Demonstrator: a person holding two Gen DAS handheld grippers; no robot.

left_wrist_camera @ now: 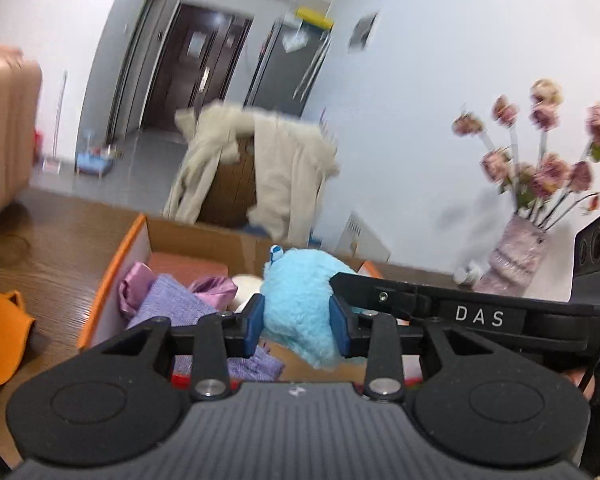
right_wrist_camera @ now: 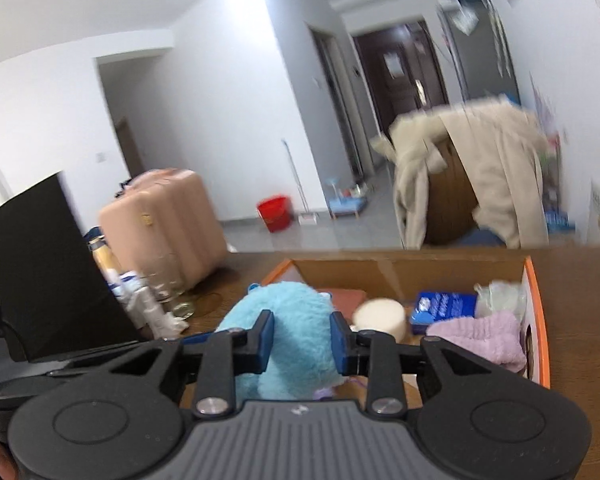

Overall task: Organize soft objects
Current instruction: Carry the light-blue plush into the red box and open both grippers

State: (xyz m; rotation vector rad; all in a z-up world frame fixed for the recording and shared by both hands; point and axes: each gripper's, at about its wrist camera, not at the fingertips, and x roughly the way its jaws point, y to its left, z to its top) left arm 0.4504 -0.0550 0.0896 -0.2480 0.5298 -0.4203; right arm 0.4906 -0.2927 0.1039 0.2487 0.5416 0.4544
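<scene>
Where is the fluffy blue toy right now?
The fluffy blue toy is pinched between both grippers, left gripper and right gripper, in the middle of both wrist views, above the cardboard box on the wooden table.

The left gripper (left_wrist_camera: 297,326) has its blue pads pressed into both sides of a light-blue plush toy (left_wrist_camera: 300,304), which is clamped above an open cardboard box (left_wrist_camera: 204,246) with orange edging. The right gripper (left_wrist_camera: 342,284), black and marked DAS, reaches in from the right and meets the same toy. Inside the box lie a purple knitted cloth (left_wrist_camera: 172,300), shiny pink-lilac fabric (left_wrist_camera: 134,284) and a white round item (left_wrist_camera: 246,286), partly hidden. The box stands on a wooden table (left_wrist_camera: 60,248). An orange felt piece (left_wrist_camera: 2,332) lies left of it. A vase of pink flowers (left_wrist_camera: 512,260) stands at right. A beige coat (left_wrist_camera: 276,168) hangs over a chair behind.
</scene>
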